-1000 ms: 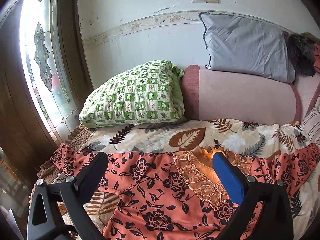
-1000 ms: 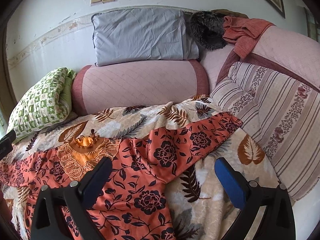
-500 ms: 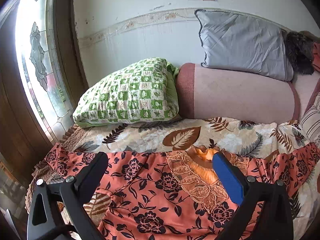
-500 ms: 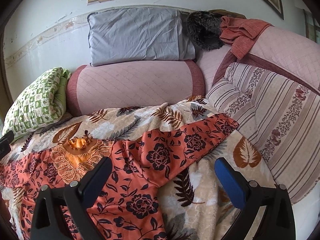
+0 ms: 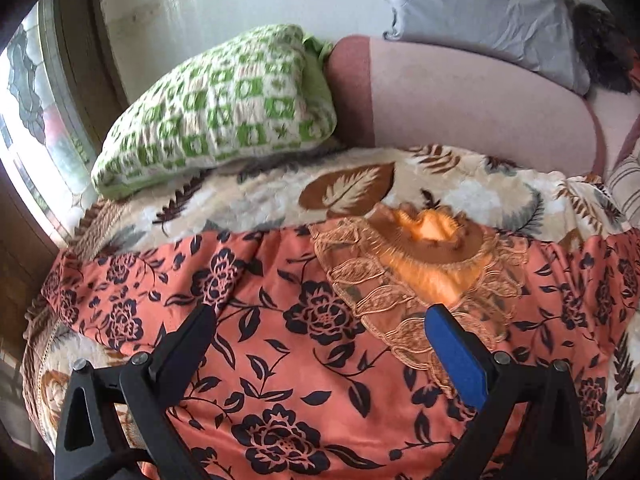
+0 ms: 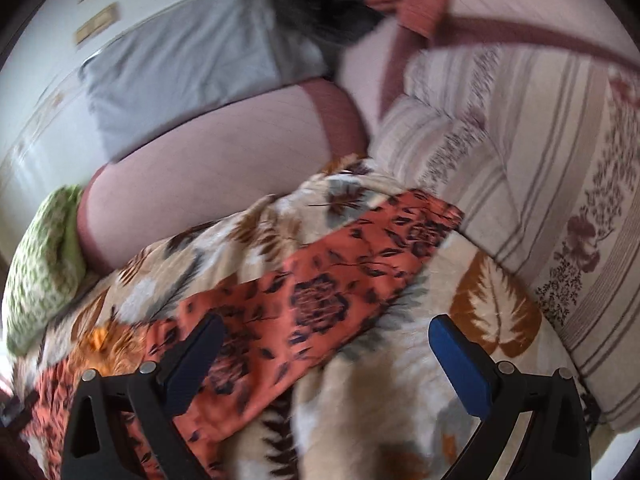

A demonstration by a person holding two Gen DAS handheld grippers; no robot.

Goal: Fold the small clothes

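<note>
A: status on grippers?
B: I see L gripper (image 5: 318, 330) wide open over the floral top (image 5: 280, 344), holding nothing. R gripper (image 6: 324, 338) open too, empty, above its sleeve (image 6: 340, 268).
A: top where?
B: Spread flat on leaf blanket (image 5: 248, 196). R view blurry.

One floral garment (image 5: 304, 332), one blanket (image 5: 248, 196), four pillows (one green-checked (image 5: 224, 108)).

Orange garment with black floral print (image 5: 304, 312); tan lace neckline (image 5: 404, 276). Beneath it, cream blanket with brown leaf pattern (image 5: 344, 192). Behind the blanket: green-and-white checked pillow (image 5: 224, 108), plain pink bolster (image 5: 472, 108).
</note>
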